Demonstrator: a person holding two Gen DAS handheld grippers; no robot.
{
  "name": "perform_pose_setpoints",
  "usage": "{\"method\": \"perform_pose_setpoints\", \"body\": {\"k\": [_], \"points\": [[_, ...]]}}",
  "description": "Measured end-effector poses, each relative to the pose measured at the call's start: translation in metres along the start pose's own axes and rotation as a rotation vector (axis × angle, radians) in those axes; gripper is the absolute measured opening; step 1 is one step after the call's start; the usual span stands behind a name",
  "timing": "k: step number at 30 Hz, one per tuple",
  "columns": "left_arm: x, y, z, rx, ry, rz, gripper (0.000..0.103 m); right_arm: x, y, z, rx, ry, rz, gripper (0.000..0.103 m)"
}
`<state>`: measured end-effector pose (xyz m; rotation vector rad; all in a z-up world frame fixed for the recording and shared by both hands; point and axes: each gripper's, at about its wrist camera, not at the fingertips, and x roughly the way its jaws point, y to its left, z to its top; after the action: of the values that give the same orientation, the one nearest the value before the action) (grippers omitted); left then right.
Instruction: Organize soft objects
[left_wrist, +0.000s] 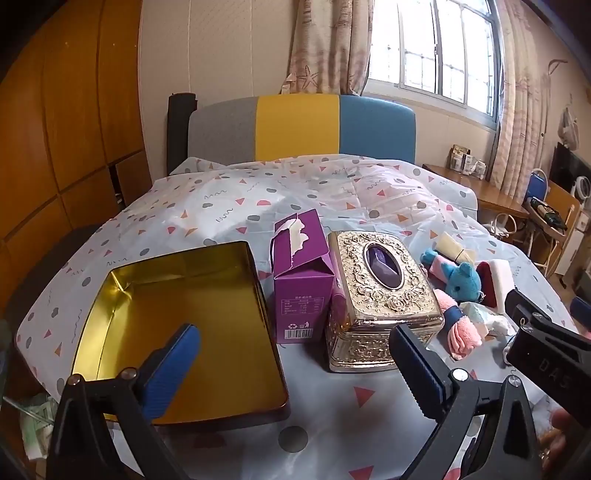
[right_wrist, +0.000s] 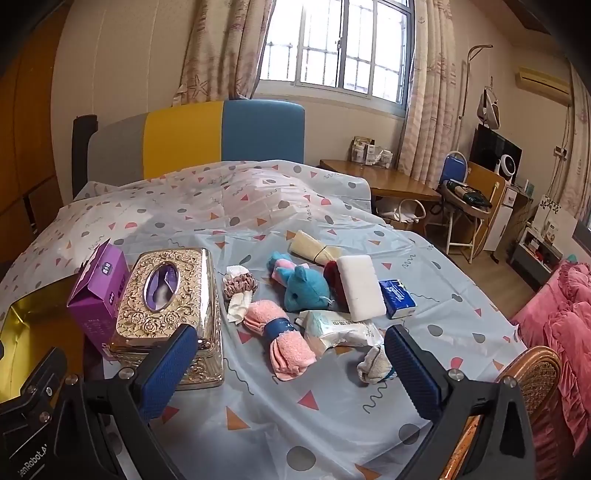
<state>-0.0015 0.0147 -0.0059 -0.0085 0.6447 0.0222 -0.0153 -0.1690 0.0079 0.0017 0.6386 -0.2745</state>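
An open gold tin (left_wrist: 177, 325) lies on the patterned sheet at the left, with nothing in it. My left gripper (left_wrist: 295, 365) hangs open above its near right corner. To the right lie soft things: a blue plush toy (right_wrist: 304, 290), a rolled pink towel (right_wrist: 280, 339), a scrunchie on a cloth (right_wrist: 240, 286), a white sponge (right_wrist: 360, 286), a yellow cloth roll (right_wrist: 314, 245), a wipes pack (right_wrist: 340, 328), a blue tissue packet (right_wrist: 397, 297) and a small rolled cloth (right_wrist: 375, 363). My right gripper (right_wrist: 291, 373) stands open just short of the pink towel, holding nothing.
A purple carton (left_wrist: 301, 273) and an ornate gold tissue box (left_wrist: 380, 295) stand between the tin and the soft things. A wooden side table (right_wrist: 384, 182), a blue chair (right_wrist: 452, 166) and a pink quilt (right_wrist: 557, 317) are to the right. A wicker chair back (right_wrist: 528, 373) is close by.
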Motion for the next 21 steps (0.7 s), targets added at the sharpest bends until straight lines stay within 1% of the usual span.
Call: {"method": "perform_pose_setpoints", "body": {"k": [21], "points": [[0.0014, 0.0052, -0.002, -0.015, 0.013, 0.007, 0.103, 0.0034, 0.0068, -0.003, -0.016, 0.009, 0.01, 0.103]]}}
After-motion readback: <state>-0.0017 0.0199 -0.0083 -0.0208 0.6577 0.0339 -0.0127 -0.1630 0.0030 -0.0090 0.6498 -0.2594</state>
